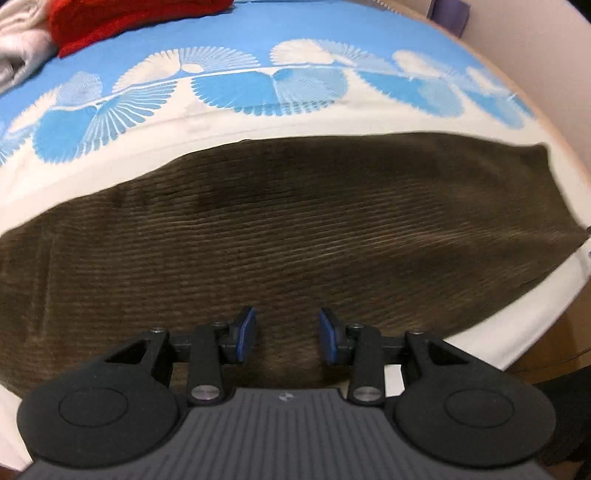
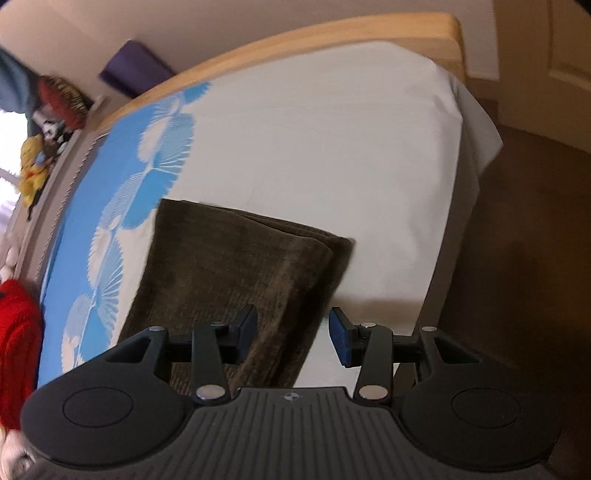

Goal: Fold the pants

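Observation:
Dark olive-brown corduroy pants (image 1: 280, 229) lie flat across the bed, filling the middle of the left wrist view. In the right wrist view the pants (image 2: 236, 277) show a layered end pointing toward the foot of the bed. My left gripper (image 1: 287, 334) is open and empty, hovering just above the near edge of the fabric. My right gripper (image 2: 293, 332) is open and empty above the pants' right-hand edge, its left finger over the fabric and its right finger over the white sheet.
The bed has a white sheet (image 2: 332, 147) and a blue cover with white fan patterns (image 1: 258, 85). A red garment (image 1: 122, 22) and a white cloth (image 1: 18, 40) lie at the far left. A wooden bed frame (image 2: 332, 33) borders the mattress; brown floor (image 2: 524, 240) lies beyond.

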The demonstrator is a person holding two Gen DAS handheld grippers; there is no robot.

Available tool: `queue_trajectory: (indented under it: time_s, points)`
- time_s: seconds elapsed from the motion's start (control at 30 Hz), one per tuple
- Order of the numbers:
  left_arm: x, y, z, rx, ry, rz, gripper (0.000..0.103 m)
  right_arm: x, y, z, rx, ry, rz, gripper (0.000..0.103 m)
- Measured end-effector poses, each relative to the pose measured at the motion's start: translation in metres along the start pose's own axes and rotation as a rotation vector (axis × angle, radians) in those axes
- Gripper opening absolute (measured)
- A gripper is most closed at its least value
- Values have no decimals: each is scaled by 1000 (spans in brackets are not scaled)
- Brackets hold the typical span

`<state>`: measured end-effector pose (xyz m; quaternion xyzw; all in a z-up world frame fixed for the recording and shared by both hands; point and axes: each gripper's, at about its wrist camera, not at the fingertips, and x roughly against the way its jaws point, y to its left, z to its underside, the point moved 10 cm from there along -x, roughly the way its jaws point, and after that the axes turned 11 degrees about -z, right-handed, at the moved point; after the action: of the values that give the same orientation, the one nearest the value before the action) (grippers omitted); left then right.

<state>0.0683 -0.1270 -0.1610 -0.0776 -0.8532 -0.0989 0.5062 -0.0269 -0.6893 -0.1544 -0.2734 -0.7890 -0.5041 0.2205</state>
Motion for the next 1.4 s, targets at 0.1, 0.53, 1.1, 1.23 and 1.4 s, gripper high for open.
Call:
queue_trajectory:
  time_s: [0.1,0.53,1.1,1.23,1.4]
  points:
    - [-19,6,6,16,43,-5,42,-16,-7,3,-56,10,2,46]
    - [-38,5,28,-42,116,-35,43,-43,-9,-7,-31,-41,85,42]
    - [-32,8,27,-44,102,-35,46,3,51,-13,149,-216,-19,14]
    - [-22,22,19,-37,64,-61,47,31,115,2,379,-320,-82,14]
    - [-8,53,8,38,1,-86,47,65,229,90,792,-447,-208,13]
